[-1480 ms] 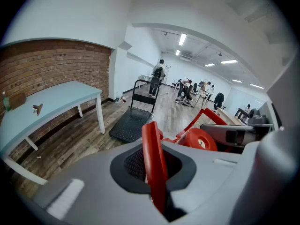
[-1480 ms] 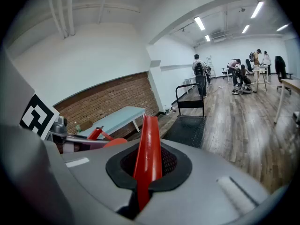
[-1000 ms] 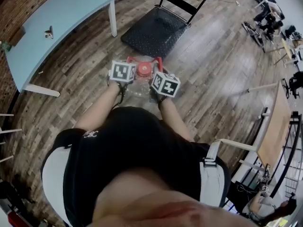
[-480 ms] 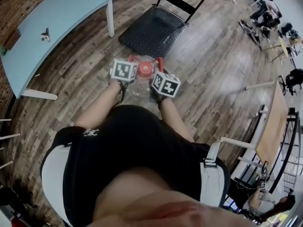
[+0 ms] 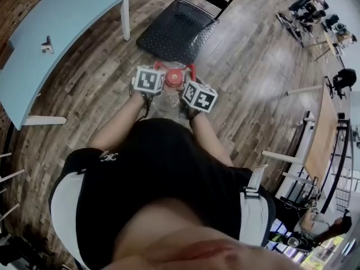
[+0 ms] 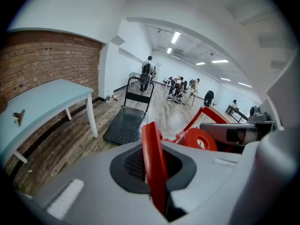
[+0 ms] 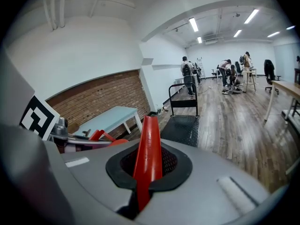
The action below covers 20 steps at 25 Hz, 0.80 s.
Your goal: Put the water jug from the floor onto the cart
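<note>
Looking down in the head view, a person in a black shirt (image 5: 152,173) holds both tools out in front of the body. The left tool (image 5: 157,72) and the right tool (image 5: 188,76) sit close together, each with its marker cube on top, and between them is the water jug (image 5: 167,99). Its clear body hangs below the tools, its red cap (image 5: 173,79) is between the two cubes, and its red handle (image 5: 174,65) arches over the cap. The jug is over the wooden floor (image 5: 253,83), just in front of the near edge of the black cart (image 5: 174,30), and not on it. Whether its bottom touches the floor I cannot tell. A light blue desk (image 5: 62,32) stands at the left with a small object (image 5: 46,44) on it.

In the left gripper view, the jaws of the left tool (image 6: 154,172) are nearly together and pinch one thin red side of the handle (image 6: 152,149), which runs upright between the pads. The red cap (image 6: 199,139) is just to the right. Farther on are the cart (image 6: 124,125), the desk (image 6: 42,102) beside a brick wall (image 6: 47,55), and people (image 6: 146,74) far down the room.

In the right gripper view, the jaws of the right tool (image 7: 147,172) are also narrow and clamp the other red side of the handle (image 7: 149,144). The left tool's marker cube (image 7: 37,116) is at the left edge. The cart (image 7: 180,125) stands ahead on the floor, with the desk (image 7: 110,118) to its left.
</note>
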{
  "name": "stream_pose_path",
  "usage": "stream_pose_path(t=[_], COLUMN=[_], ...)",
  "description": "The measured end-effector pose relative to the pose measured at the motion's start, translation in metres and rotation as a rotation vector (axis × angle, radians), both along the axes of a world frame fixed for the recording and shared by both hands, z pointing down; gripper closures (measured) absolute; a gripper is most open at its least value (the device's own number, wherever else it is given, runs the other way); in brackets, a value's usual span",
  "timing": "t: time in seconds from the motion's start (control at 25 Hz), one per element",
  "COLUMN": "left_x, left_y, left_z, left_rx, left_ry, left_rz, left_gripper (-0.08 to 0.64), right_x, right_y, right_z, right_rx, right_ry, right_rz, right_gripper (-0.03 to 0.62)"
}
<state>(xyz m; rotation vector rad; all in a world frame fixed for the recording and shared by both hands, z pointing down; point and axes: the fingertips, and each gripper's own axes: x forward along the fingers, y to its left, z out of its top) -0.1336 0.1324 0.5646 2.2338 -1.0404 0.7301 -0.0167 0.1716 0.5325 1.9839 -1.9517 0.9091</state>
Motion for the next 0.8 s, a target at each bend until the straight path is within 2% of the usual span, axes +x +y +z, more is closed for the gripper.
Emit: stream_pose_path(t=[0.4,0.8], left_x=[-0.027,-0.015], left_y=[-0.031,-0.099], left_z=[0.013,0.040], left_rx=[-0.005,-0.043], left_ry=[0.005,-0.066], left_rz=[0.003,-0.021], left_gripper=[0.557,0.552], right_x=[-0.026,-0.011], right_y=[-0.027,-0.103], right_z=[0.010,0.050], right_rx=[-0.028,-0.095], right_ry=[0.023,-0.007], right_rz=[-0.010,-0.084], right_gripper=[0.577,0.577])
